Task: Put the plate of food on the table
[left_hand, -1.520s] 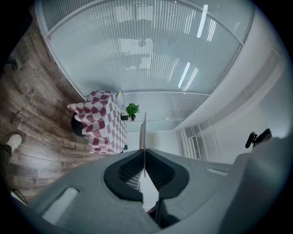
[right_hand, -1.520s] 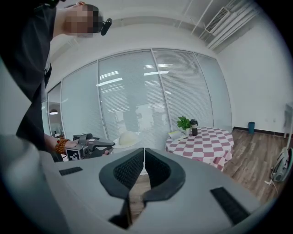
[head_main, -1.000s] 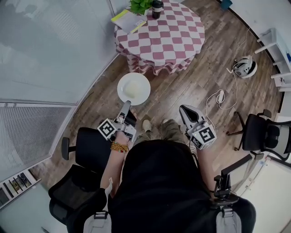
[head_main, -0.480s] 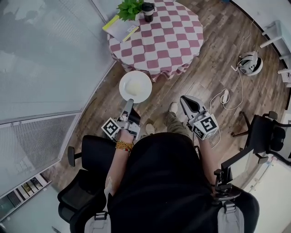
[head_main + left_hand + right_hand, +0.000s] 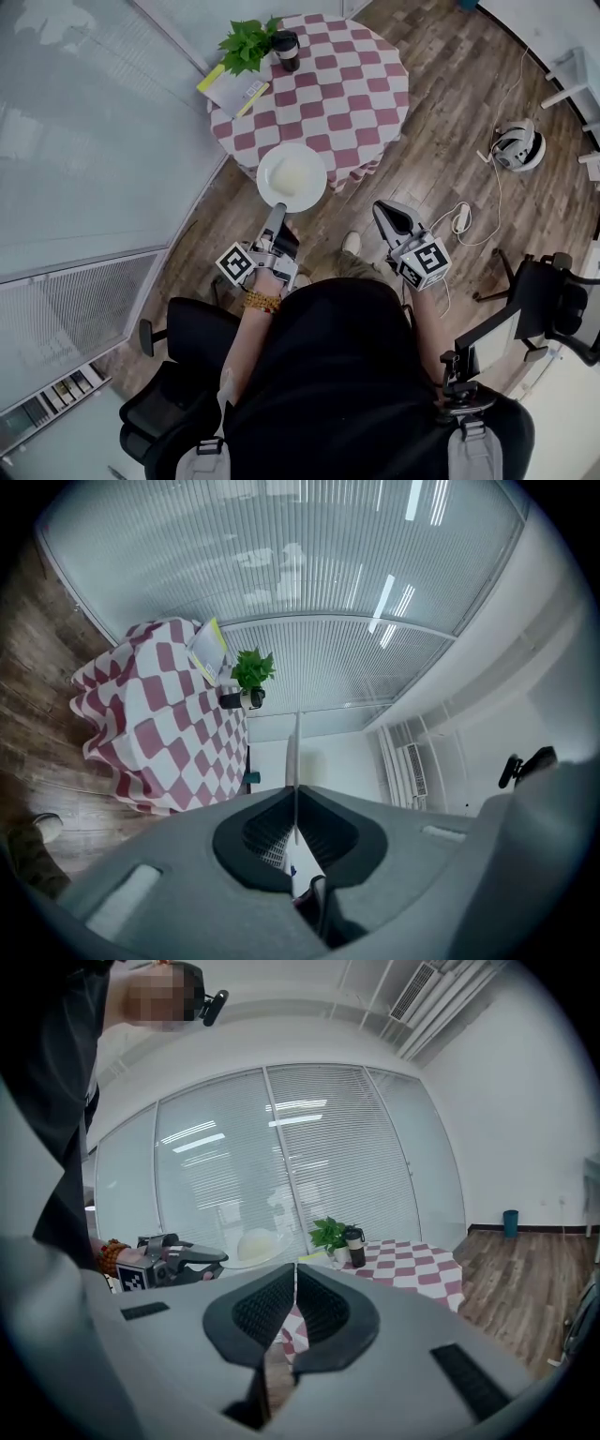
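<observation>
The wooden floor (image 5: 441, 141) fills most of the head view, and the round table (image 5: 361, 89) under its red-and-white checked cloth sits lower in that view than it did 1 second ago, so it is nearer to the person (image 5: 337, 375) in the black top, who has been closing on it. The white plate (image 5: 292, 176), with a pale mound of food (image 5: 293, 174) at its middle, is held out level in front of the person. 1 second back it hung over bare floor, short of the cloth. Now its far rim overlaps the table's near edge in the head view, though it is still carried and has not been set down. The left gripper (image 5: 277, 210) has its jaws clamped on the plate's near rim, which its own view shows edge-on as a thin white line pinched between the pads. The right gripper (image 5: 389, 214) hangs to the side with its jaws almost together and nothing between them. At the table's far side stand 1 potted plant (image 5: 246, 42), 1 dark cup (image 5: 285, 49) and 1 yellow-edged booklet (image 5: 228, 86), which leaves the near half of the cloth free. The approach looks nearly done; what likely remains is a short reach forward and a level lowering.
</observation>
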### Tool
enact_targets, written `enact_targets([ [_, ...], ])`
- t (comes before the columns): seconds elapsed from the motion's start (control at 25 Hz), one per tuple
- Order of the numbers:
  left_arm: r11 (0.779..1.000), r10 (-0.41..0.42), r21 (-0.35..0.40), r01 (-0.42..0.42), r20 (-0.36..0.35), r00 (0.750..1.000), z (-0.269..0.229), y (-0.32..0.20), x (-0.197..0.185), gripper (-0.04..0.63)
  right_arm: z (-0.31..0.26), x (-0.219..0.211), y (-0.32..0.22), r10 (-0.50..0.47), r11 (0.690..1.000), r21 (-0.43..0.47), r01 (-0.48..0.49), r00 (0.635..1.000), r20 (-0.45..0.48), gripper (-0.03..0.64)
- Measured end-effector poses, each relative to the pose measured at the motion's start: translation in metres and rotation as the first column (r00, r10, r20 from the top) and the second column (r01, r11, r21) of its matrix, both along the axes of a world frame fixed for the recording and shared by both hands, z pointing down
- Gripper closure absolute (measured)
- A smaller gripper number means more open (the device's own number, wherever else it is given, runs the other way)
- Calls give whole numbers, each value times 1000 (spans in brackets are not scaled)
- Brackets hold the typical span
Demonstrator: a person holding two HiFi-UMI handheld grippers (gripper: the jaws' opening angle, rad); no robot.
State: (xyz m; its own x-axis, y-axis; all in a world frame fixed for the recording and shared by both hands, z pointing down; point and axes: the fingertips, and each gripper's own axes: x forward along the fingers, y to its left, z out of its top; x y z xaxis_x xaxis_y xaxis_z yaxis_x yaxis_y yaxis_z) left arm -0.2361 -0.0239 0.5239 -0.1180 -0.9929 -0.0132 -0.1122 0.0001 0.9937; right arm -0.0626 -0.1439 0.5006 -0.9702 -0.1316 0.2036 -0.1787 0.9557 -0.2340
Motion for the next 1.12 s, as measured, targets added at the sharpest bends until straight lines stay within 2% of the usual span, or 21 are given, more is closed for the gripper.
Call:
enact_targets([
  [0.12,1000,0,-22,0,10,1000,9,-27,5,583,5,11,-29,4,1000,-8,-4,1000,-1,604],
  [0.36,1000,5,1,-5,-19,1000,16,-81,29,583,26,44,-85,48,999,-22,-49,998,-38,604],
  [0.72,992,124,-22,-126,-52,991,30,-141,52,583,43,72,-108,136,987,-71,-142,987,-80,603],
  [0.84,980,200,-19,-200,-16,980,38,-171,55,583,49,79,-117,181,979,-79,-189,979,-99,604],
  [1.0,960,280,-13,-281,-54,959,46,-221,55,581,52,91,-138,270,954,-99,-283,954,-129,604],
  [1.12,942,336,2,-337,-34,941,44,-265,51,583,53,98,-154,318,936,-104,-335,935,-155,603],
])
